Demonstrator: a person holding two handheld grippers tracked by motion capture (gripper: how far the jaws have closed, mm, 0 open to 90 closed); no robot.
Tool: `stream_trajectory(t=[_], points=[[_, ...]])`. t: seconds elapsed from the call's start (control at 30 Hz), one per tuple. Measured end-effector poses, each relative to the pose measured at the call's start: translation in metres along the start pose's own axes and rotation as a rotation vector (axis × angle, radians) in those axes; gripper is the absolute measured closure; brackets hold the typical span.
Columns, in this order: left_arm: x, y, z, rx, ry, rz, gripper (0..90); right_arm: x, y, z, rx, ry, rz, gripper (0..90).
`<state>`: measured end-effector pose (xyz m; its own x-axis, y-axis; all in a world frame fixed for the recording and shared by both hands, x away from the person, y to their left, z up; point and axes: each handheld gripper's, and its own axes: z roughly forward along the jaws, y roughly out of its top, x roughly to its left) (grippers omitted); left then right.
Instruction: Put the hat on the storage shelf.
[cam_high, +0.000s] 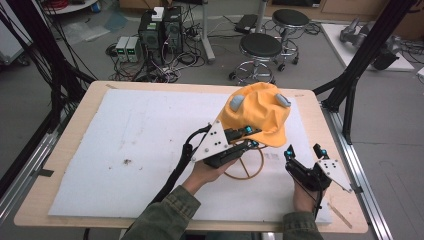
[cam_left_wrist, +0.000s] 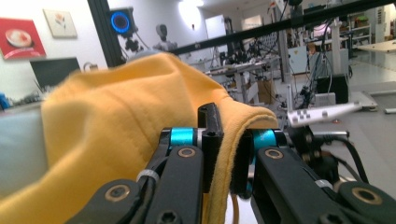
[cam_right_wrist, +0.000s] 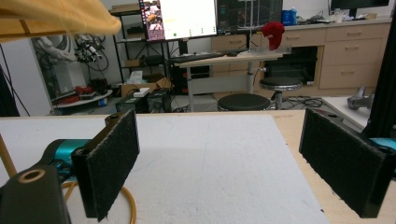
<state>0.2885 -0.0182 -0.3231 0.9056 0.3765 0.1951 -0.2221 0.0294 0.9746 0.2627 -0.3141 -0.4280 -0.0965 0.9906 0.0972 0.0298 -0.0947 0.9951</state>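
1. Pinching the hem of the yellow cloth (cam_high: 260, 116), my left gripper (cam_high: 248, 137) has its jaws pressed together on the fabric; in the left gripper view the folded edge of the cloth (cam_left_wrist: 140, 121) runs down between the two black jaws.
2. From above, the cloth bulges in a mound over the far right part of the white mat (cam_high: 150, 150), with two grey patches (cam_high: 236, 103) showing on its top.
3. Below the cloth, a yellow ring stand (cam_high: 245, 167) rests on the mat, just under my left gripper; I cannot tell whether the cloth touches it.
4. My left hand (cam_high: 205, 172) grips the gripper body from below, and its black cable (cam_high: 175, 172) trails back along my green sleeve (cam_high: 165, 215).
5. My right gripper (cam_high: 305, 152) sits near the right edge of the mat, well apart from the cloth, with its jaws spread wide and nothing between them.
6. In the right gripper view, the two black pads (cam_right_wrist: 112, 158) stand far apart over bare white mat (cam_right_wrist: 215, 172), and a corner of the cloth (cam_right_wrist: 70, 16) hangs at the top left.
7. The mat lies on a wooden table (cam_high: 95, 95); two black stools (cam_high: 260, 47) stand on the floor beyond it.
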Motion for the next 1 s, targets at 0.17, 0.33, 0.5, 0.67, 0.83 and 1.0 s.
stream_trajectory(t=[0.17,0.33,0.5,0.67,0.83,1.0], points=[[-0.001,-0.016,-0.003,0.028,0.002,-0.033,86.5,0.0,0.0,0.0,0.006,0.001,-0.002,11.0],[-0.001,-0.025,-0.006,0.045,-0.005,-0.051,85.6,0.0,0.0,0.0,0.006,-0.001,-0.004,11.0],[-0.001,-0.026,-0.007,0.043,-0.009,-0.06,81.7,0.0,0.0,0.0,0.004,-0.004,-0.005,11.0],[-0.003,-0.026,-0.008,0.048,0.01,-0.049,67.7,0.0,0.0,0.0,0.0,-0.012,-0.001,11.0],[-0.004,-0.026,-0.009,0.055,0.014,-0.04,59.4,0.0,0.0,0.0,-0.002,-0.012,0.001,11.0],[-0.004,-0.026,-0.012,0.07,0.024,-0.033,54.0,0.0,0.0,0.0,0.006,-0.017,-0.001,11.0]])
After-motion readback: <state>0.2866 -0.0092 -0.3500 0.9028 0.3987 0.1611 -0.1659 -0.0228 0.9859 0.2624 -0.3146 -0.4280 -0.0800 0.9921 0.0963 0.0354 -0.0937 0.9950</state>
